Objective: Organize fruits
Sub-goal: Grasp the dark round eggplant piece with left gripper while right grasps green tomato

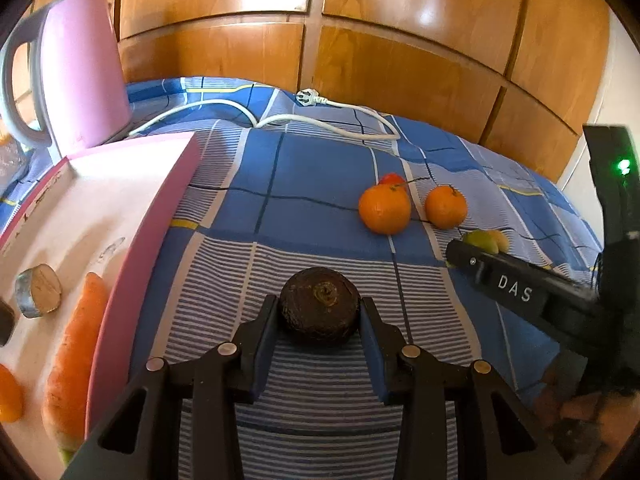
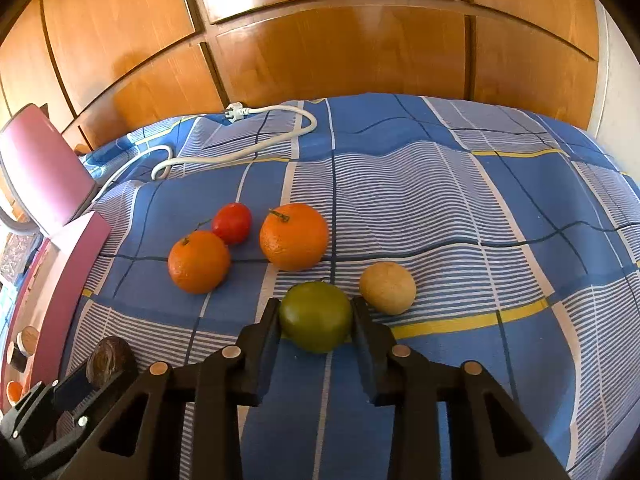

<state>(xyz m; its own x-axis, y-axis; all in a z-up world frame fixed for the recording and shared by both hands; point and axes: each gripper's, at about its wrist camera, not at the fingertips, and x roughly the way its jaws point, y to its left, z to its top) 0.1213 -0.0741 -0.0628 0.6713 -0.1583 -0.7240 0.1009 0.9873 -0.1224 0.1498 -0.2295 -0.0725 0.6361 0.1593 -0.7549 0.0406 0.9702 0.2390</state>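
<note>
My left gripper (image 1: 319, 312) clasped the brown fruit (image 1: 319, 307) at lower centre; my right gripper (image 2: 314, 316) clasped the green fruit (image 2: 315, 316) at centre; best lifted straight, squeezing gently, clear of the oranges (image 2: 293, 236).

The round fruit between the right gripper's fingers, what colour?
Green round fruit; clearest in the right wrist view.

Black plastic left gripper (image 1: 319, 308), blue-faced jaws, silver pivot rivets, right gripper (image 2: 315, 312) alike (white "DAS" lettering, green light)
</note>
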